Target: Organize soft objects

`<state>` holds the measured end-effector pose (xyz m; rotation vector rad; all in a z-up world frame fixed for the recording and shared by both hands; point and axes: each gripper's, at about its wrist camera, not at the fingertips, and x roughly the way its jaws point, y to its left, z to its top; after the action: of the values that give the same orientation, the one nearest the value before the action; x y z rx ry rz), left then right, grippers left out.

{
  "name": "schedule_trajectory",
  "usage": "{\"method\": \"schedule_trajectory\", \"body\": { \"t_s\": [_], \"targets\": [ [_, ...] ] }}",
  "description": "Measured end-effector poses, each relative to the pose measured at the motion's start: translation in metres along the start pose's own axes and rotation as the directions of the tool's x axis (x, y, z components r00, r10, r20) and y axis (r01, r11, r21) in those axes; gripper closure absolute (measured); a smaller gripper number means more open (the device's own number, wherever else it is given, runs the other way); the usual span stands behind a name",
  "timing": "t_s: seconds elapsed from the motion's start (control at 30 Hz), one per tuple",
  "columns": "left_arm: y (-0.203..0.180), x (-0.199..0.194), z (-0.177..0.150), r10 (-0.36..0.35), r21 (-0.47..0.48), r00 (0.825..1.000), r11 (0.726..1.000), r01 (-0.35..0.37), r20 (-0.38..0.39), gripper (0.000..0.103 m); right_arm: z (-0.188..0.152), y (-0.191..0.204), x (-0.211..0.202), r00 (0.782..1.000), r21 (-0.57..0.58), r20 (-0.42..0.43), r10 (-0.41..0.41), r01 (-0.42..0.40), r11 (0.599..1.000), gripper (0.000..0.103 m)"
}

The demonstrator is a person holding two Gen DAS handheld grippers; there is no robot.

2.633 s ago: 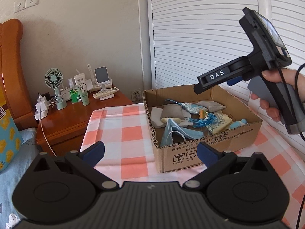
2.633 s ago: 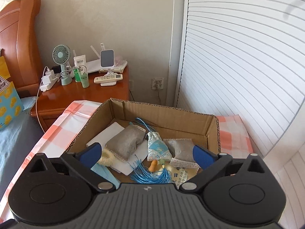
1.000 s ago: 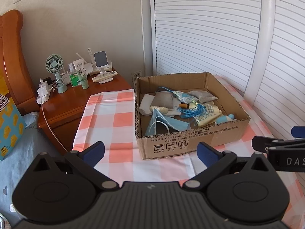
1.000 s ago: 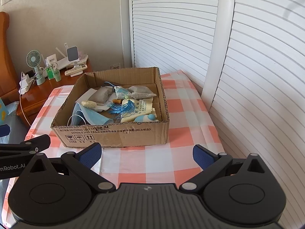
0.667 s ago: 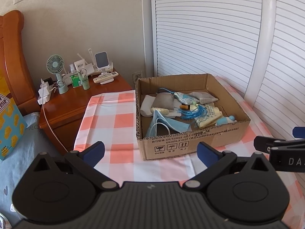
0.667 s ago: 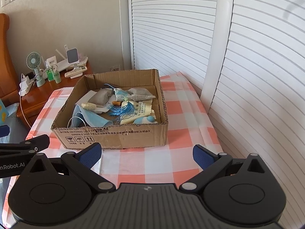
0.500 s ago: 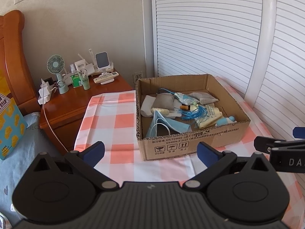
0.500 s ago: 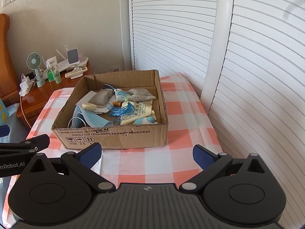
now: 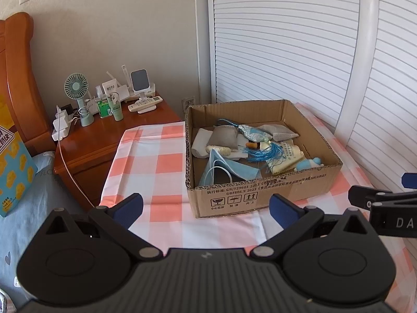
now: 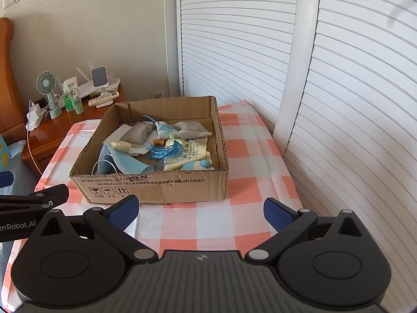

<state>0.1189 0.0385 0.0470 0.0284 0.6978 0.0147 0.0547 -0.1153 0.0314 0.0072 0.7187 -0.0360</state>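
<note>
Left wrist view shows the left gripper (image 9: 206, 208) with its two blue-tipped fingers wide apart and nothing between them. It hangs over a table with a pink and white checked cloth (image 9: 156, 164). A cardboard box (image 9: 260, 195) sits on the cloth, just past the fingers and a bit to the right. Soft things lie inside the box: a blue face mask (image 9: 229, 169) at the near left, a grey pouch (image 9: 224, 138) farther back, a blue tassel (image 9: 263, 152) in the middle, and a yellow cloth (image 9: 289, 156) on the right. The right gripper (image 10: 202, 214) is also spread wide and holds nothing, near the box's front wall. To the far left, a wooden nightstand (image 9: 104, 140) holds a little green fan (image 9: 77, 91) and a white remote (image 9: 144, 103). White slatted doors (image 9: 273, 39) stand behind the box.
</note>
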Motion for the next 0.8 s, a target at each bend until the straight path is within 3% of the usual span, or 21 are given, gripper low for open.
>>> {"method": "schedule_trajectory", "body": {
  "t_s": [0.8],
  "targets": [
    [-0.0005, -0.0047, -0.0005, 0.0, 0.002, 1.0, 1.0, 0.0, 0.003, 0.001, -0.0011, -0.0014, -0.0038, 1.0, -0.005, 0.006, 0.009, -0.009, 1.0, 0.0]
  ]
}}
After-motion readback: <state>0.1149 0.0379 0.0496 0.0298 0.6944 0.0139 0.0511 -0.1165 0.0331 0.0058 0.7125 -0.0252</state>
